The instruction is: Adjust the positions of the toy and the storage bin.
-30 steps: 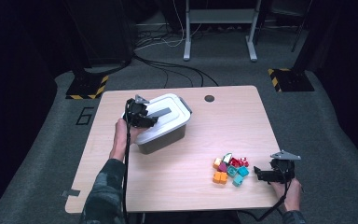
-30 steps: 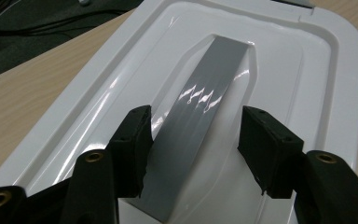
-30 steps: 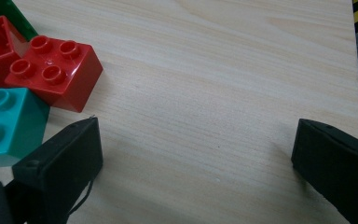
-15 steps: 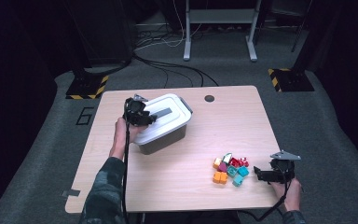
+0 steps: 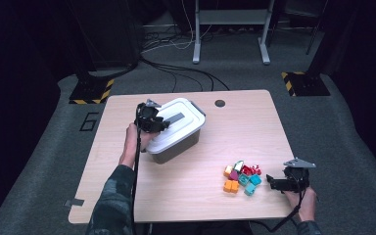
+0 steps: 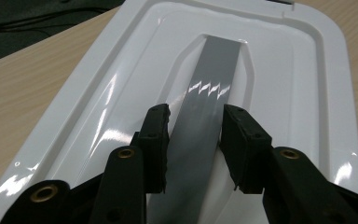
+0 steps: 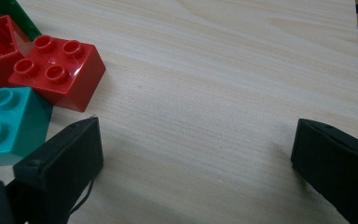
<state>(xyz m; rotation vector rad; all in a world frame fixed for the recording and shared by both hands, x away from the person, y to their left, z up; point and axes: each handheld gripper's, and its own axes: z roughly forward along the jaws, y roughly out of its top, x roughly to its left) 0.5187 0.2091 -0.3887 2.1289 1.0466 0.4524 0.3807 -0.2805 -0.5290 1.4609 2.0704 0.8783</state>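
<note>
A grey box (image 5: 174, 149) with a white lid (image 5: 183, 128) stands left of the table's middle. My left gripper (image 5: 162, 123) lies over the lid. In the left gripper view its jaws (image 6: 196, 116) have just been closing and now press both sides of the lid's grey handle strip (image 6: 212, 70). Several coloured bricks (image 5: 242, 177) lie in a loose pile at the front right. My right gripper (image 5: 270, 182) rests just right of that pile, jaws wide apart over bare wood (image 7: 196, 135). A red brick (image 7: 58, 70) and a teal brick (image 7: 9, 121) sit beside its left jaw.
The wooden table (image 5: 127, 196) has a round cable hole (image 5: 220, 103) near its far edge. Cables (image 5: 176, 73), a metal stand (image 5: 230, 29) and two yellow-and-black floor plates (image 5: 90, 90) lie on the grey floor beyond.
The left gripper has edged slightly further onto the lid. The right hand and the bricks have stayed where they were.
</note>
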